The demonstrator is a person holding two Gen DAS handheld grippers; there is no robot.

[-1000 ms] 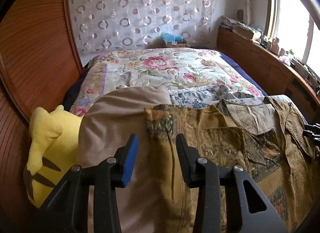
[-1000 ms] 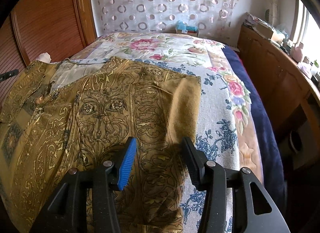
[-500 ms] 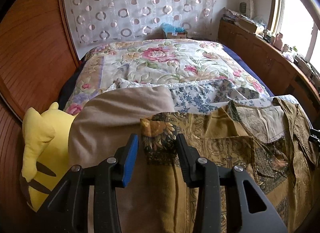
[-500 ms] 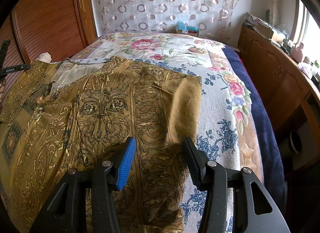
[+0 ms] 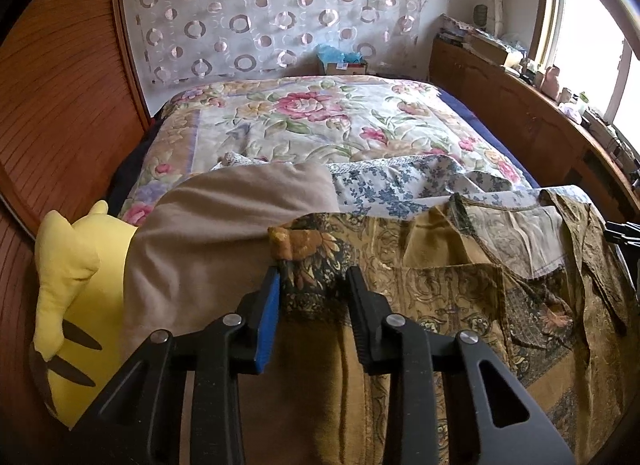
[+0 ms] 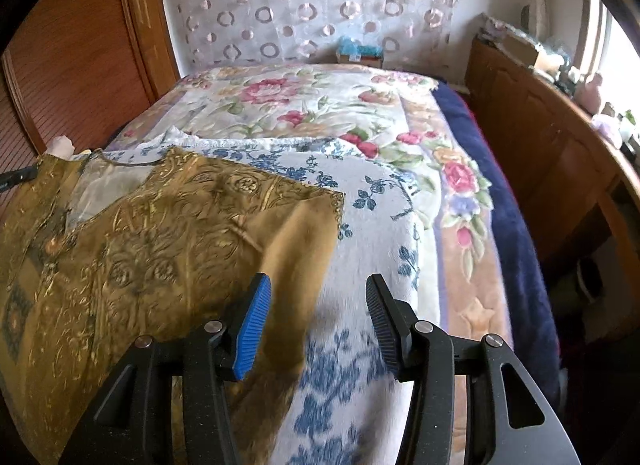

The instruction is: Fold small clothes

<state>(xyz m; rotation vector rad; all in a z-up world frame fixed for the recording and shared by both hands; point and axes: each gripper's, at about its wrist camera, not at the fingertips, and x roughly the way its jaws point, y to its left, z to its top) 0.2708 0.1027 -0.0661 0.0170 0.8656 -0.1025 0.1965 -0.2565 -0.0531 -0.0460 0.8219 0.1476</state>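
A mustard-gold patterned shirt (image 5: 460, 297) lies spread on the bed; it also shows in the right wrist view (image 6: 152, 249). My left gripper (image 5: 314, 297) is open, its jaws on either side of the shirt's left sleeve (image 5: 312, 261), whose dark floral cuff is bunched between the fingers. My right gripper (image 6: 316, 309) is open and empty, above the shirt's right sleeve edge (image 6: 316, 233) and the blue-flowered cloth (image 6: 380, 217). The right gripper's tip (image 5: 624, 231) shows at the right edge of the left wrist view.
A beige pillow (image 5: 224, 233) and a yellow plush toy (image 5: 68, 289) lie left of the shirt. A floral quilt (image 5: 312, 121) covers the far bed. Wooden wardrobe (image 5: 56, 97) stands left; a wooden cabinet (image 6: 552, 153) with clutter runs along the right under the window.
My left gripper has moved forward so the sleeve cuff sits between its jaws. My right gripper has shifted right, off the shirt body toward the sleeve edge, with motion blur.
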